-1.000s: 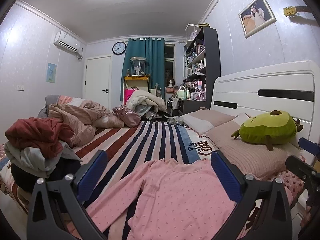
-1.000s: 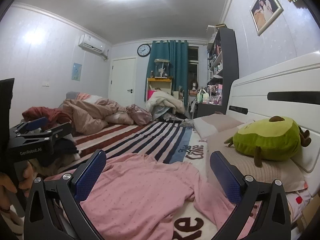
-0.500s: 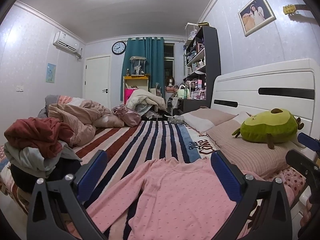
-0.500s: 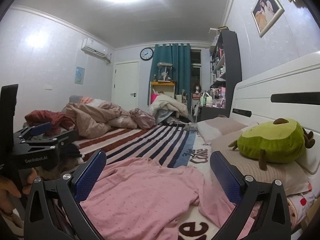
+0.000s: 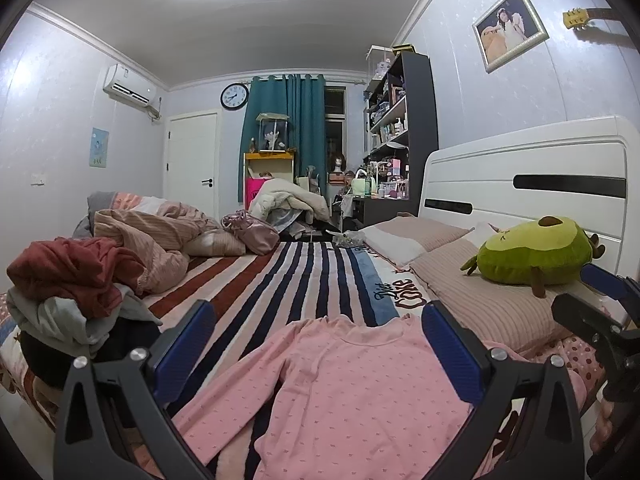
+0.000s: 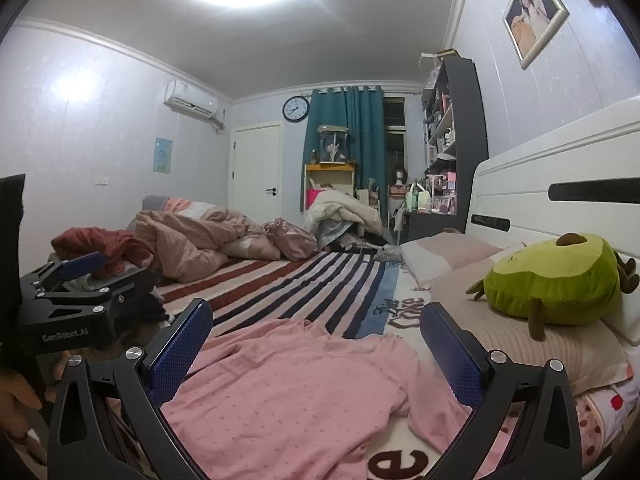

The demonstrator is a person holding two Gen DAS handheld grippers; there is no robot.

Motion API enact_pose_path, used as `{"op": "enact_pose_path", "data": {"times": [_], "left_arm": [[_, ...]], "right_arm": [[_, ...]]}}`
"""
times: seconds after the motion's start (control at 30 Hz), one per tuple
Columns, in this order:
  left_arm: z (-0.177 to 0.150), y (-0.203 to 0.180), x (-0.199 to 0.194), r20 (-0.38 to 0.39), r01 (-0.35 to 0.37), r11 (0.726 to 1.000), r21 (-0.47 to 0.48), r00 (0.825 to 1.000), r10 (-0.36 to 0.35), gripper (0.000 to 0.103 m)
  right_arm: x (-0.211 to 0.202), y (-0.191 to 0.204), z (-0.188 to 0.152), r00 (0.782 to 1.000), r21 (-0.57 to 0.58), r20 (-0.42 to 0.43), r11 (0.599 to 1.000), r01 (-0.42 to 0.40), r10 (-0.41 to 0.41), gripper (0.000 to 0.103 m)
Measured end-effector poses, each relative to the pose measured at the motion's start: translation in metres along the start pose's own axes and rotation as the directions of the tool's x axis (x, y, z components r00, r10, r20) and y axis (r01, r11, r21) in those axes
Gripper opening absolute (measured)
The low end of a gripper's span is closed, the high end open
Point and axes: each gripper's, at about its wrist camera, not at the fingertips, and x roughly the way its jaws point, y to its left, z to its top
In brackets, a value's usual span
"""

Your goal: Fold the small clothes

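A small pink long-sleeved top (image 5: 344, 384) lies spread flat on the striped bed, neck away from me; it also shows in the right wrist view (image 6: 304, 384). My left gripper (image 5: 320, 348) is open and empty, held above the top with its blue pads to either side. My right gripper (image 6: 316, 344) is open and empty, above the top's right half. The left gripper also shows at the left edge of the right wrist view (image 6: 76, 292), and the right gripper at the right edge of the left wrist view (image 5: 600, 312).
A pile of red, grey and dark clothes (image 5: 72, 288) sits at the left of the bed. A crumpled pink duvet (image 5: 160, 236) lies behind it. Pillows (image 5: 480, 296) and a green avocado plush (image 5: 532, 256) lie by the white headboard (image 5: 540, 184) at right.
Both grippers have lifted and tilted up a little, so the top sits lower in both views. Both stay open. The top has not moved.
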Motion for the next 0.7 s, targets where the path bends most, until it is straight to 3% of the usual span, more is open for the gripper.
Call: {"op": "enact_pose_path", "data": {"times": [0.7], "left_arm": [[-0.009,0.0,0.003,-0.029,-0.019,1.0,-0.005,0.999,0.019,0.102]], "right_arm": [[0.004,0.004,-0.014,1.0,-0.011,-0.023,1.0,-0.015,0.015,0.103]]}}
